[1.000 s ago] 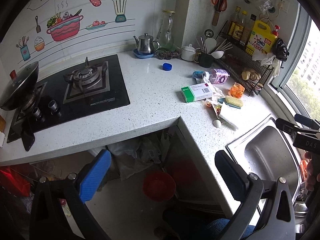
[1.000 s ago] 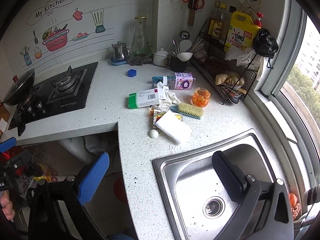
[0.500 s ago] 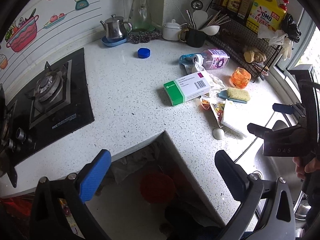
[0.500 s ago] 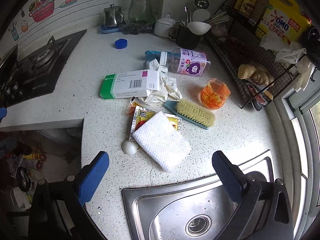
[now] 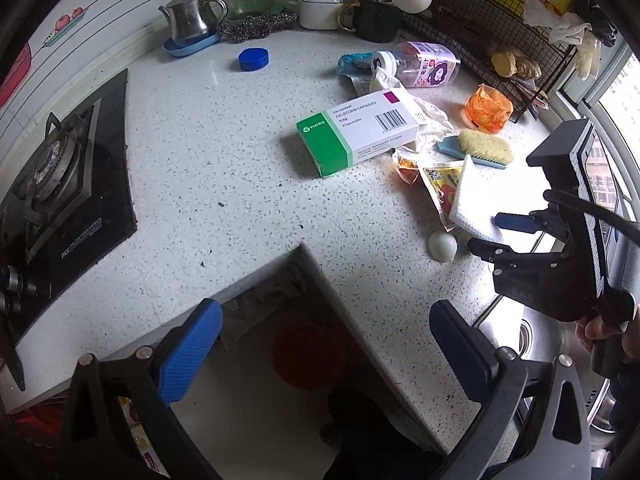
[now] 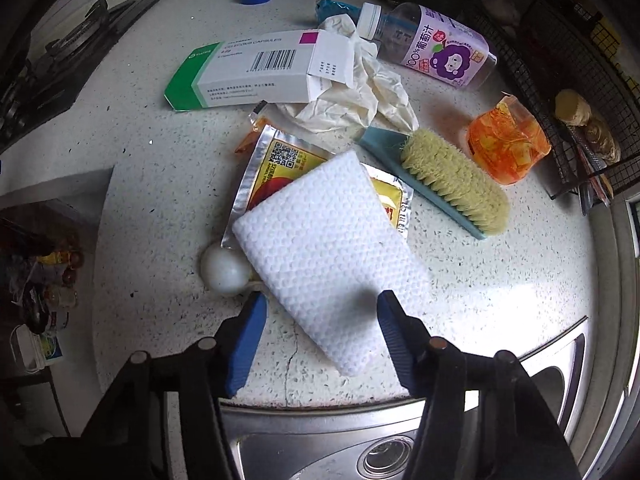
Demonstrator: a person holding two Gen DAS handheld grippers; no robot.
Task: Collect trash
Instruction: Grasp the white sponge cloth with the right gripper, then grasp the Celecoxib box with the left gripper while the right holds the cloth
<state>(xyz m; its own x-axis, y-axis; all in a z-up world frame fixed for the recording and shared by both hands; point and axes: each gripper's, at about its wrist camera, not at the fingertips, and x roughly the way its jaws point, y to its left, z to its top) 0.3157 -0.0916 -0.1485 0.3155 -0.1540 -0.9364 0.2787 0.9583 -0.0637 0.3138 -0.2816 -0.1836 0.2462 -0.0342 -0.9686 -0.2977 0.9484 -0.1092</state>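
Litter lies on the speckled counter: a green-and-white medicine box [image 6: 256, 72], crumpled white paper [image 6: 360, 96], a yellow foil sachet [image 6: 276, 168], an orange wrapper [image 6: 504, 144], a purple juice bottle [image 6: 436, 48] and a white egg [image 6: 224, 268]. A white sponge [image 6: 328, 248] rests on the sachet. My right gripper [image 6: 320, 300] points down over the sponge's near end. Its jaws are closing with that end between them, and a gap shows at the left pad. My left gripper [image 5: 326, 316] is open and empty above the counter's inner corner. From there the right gripper [image 5: 496, 232] shows at the sponge [image 5: 472, 204].
A steel sink [image 6: 320, 440] lies just below the right gripper. A scrubbing brush [image 6: 448, 180] and a wire rack [image 6: 560, 60] are to the right. The gas hob [image 5: 60, 184], a kettle [image 5: 192, 16] and a blue lid [image 5: 254, 58] are at left. A red bin [image 5: 308, 352] sits on the floor.
Both grippers have come down closer to the counter. The right gripper moved from over the sink to the sponge and its jaws narrowed. The left gripper stayed wide open.
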